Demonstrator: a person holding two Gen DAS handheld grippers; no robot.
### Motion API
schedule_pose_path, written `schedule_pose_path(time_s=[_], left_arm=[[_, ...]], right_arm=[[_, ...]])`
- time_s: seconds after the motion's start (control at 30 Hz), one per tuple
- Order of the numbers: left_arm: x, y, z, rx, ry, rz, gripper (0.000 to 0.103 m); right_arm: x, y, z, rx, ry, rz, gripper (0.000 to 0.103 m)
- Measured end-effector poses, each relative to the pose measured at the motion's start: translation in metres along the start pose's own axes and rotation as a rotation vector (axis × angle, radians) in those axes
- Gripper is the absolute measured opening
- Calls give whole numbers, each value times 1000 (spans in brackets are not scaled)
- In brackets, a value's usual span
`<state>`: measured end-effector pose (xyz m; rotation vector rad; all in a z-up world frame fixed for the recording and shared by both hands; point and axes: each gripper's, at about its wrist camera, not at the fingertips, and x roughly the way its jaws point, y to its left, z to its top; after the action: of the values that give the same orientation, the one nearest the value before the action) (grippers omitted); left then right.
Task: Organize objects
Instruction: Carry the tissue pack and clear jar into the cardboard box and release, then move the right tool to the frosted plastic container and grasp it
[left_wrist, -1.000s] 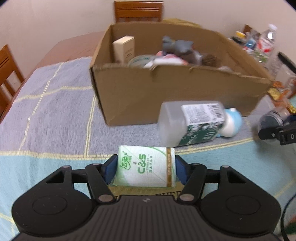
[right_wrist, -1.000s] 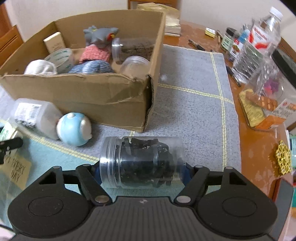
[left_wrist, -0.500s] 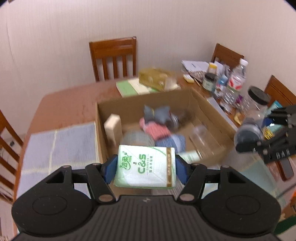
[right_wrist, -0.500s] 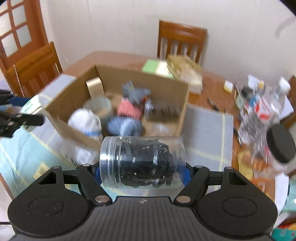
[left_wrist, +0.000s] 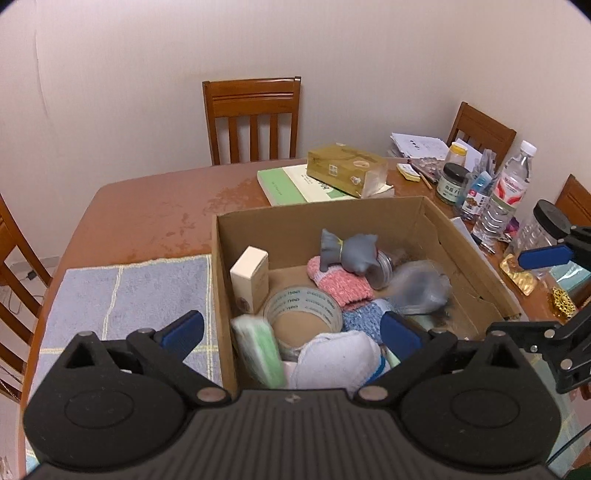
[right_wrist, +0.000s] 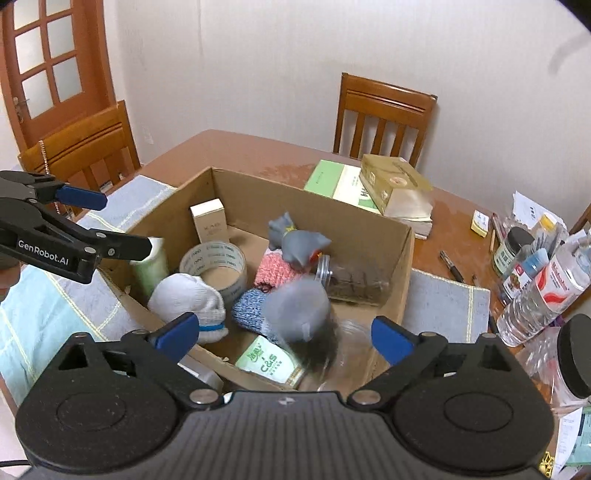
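Both grippers (left_wrist: 291, 326) (right_wrist: 282, 330) have just spread, empty; falling jar (right_wrist: 301, 314) may bounce from box (right_wrist: 404, 266)

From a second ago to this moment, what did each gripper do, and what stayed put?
Both grippers rose from the table to above the cardboard box and their jaws have just been opening. The left gripper dropped its tissue pack; the right gripper released the clear jar of black clips, blurred mid-fall. The tape roll, grey toy and socks stayed put.
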<state>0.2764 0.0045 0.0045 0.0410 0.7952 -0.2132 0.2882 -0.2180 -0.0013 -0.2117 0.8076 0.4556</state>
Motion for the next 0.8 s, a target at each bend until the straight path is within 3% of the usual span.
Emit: schedule_pose_path(time_s=[0.33, 0.8], left_arm=[[-18, -15, -22, 59, 18, 31, 101], [-16, -33, -65, -1, 99, 47, 101]], right_arm=[[-10, 11, -19, 4, -6, -18, 103], [-14, 19, -73, 49, 36, -67, 103]])
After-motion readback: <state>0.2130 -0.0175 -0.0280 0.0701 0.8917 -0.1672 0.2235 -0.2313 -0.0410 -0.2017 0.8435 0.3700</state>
